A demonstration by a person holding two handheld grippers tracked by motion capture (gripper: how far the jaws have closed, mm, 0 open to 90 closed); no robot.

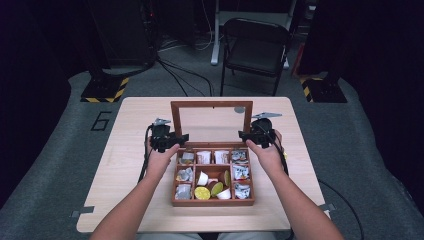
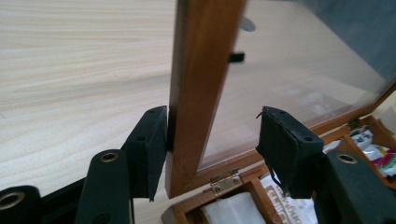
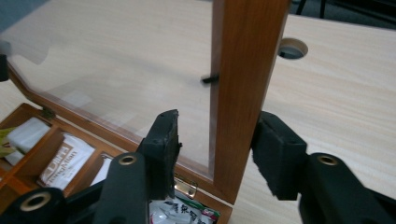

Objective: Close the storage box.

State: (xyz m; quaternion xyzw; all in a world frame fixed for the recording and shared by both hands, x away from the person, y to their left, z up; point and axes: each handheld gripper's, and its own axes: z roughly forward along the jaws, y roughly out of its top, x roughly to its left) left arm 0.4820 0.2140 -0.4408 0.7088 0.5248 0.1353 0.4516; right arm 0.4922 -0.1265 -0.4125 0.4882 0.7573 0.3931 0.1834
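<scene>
Two forearms enter from the near edge of the bench (image 1: 125,165), one hand on each claw.

A wooden box (image 1: 213,201) sits at mid-bench, near the front edge. Its compartments hold sachets (image 1: 241,172) and small cups (image 1: 202,178); one lime-coloured item lies in the front row. Contents are too small to read from above.

The lid (image 1: 211,104) stands upright at the rear of the box, hinged along the back wall. It is a brown wooden frame around a clear pane.

Left claw (image 1: 176,140): positioned at the left upright of the lid frame, near its base. In the left gripper view, the claw (image 2: 212,144) is released, with jaws spread. The frame upright stands between them, the outer jaw touching or just beside the wood, the inner jaw apart from it over the pane. A brass hinge (image 2: 226,181) shows below.

Right claw (image 1: 247,135): positioned at the right upright, near its base. In the right gripper view, the claw (image 3: 219,147) is released. The upright stands between the jaws, the outer jaw close against it; contact cannot be confirmed.

Beyond the bench, a folding chair (image 1: 255,47) stands on the grey floor.
</scene>
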